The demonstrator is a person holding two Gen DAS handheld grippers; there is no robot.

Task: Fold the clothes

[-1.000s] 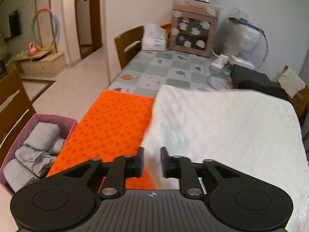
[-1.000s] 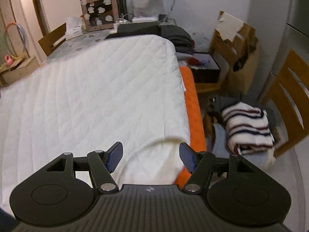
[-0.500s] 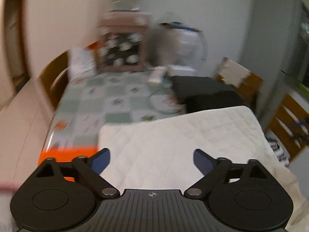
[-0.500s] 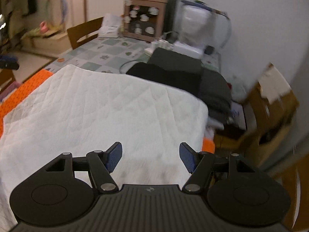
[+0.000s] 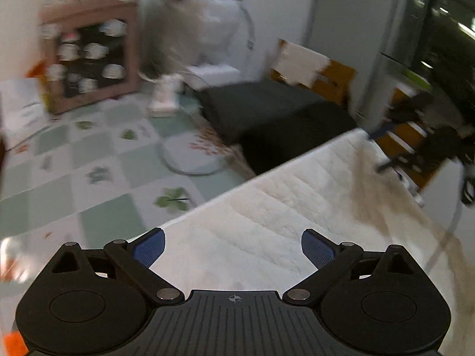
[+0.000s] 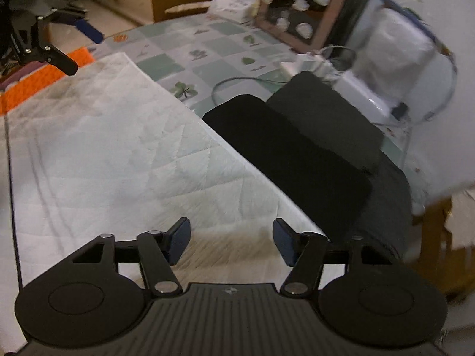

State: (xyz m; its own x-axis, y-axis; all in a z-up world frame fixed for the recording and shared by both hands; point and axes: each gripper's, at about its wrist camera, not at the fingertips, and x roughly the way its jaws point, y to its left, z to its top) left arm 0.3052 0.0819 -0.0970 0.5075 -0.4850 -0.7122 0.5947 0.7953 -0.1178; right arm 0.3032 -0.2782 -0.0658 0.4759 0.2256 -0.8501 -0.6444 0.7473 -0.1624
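We held our left gripper (image 5: 233, 247) wide open, empty, over the white quilted pad (image 5: 267, 222); our right gripper (image 6: 231, 241) was closing on nothing.

Two handheld grippers tilted downward, both empty.

The left gripper (image 5: 233, 247) has its blue-padded jaws spread wide, with nothing between them; seen from the right wrist camera, it sits at far left, angled down. The right gripper (image 6: 231, 238) points steeply down, its jaws closing and its pads (image 6: 181, 235) gripping nothing.
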